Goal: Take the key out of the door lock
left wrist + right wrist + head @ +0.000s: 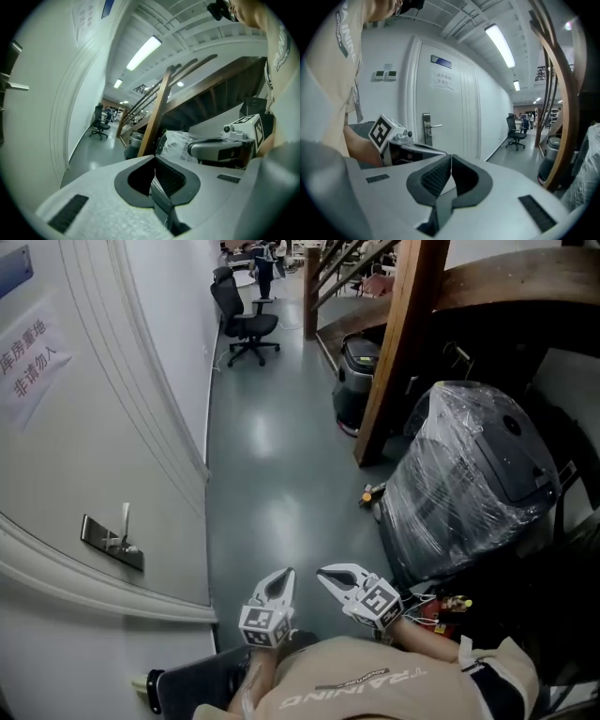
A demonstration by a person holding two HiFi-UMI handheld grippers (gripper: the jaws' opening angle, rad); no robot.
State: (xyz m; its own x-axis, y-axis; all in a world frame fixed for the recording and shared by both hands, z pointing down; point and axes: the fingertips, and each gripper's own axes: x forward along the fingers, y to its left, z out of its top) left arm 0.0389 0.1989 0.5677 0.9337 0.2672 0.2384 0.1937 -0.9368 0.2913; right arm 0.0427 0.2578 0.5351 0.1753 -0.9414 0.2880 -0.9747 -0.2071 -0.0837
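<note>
- Head view: the white door (103,418) fills the left side, with a paper sign (33,357) of red characters high on it. The right gripper view shows the same door (445,108) straight on, shut in its frame.
- The grey glossy floor (272,465) runs from the door away down a corridor.
- A wooden staircase rises at the upper right, and its slanted wooden post (398,343) stands on the floor.
- A bulky dark machine wrapped in clear plastic film (469,474) stands right of the post, near the person.
- A black office chair (246,320) stands far down the corridor by the left wall.
- The person's beige shirt (375,685) shows at the bottom edge.
- The left tongs (284,576) hang low in front of the person, above the floor, well apart from the door hardware. In the left gripper view these tongs (154,165) are pressed together with nothing between them.
- The right tongs (325,571) hang just beside the left ones. The right gripper view shows them (451,160) closed as well and empty.
- The metal lock plate (111,542) sits low on the door and carries a lever handle (125,517); it also shows in the right gripper view (426,127).
- The key would be at this plate, but it is too small to make out in any view.
</note>
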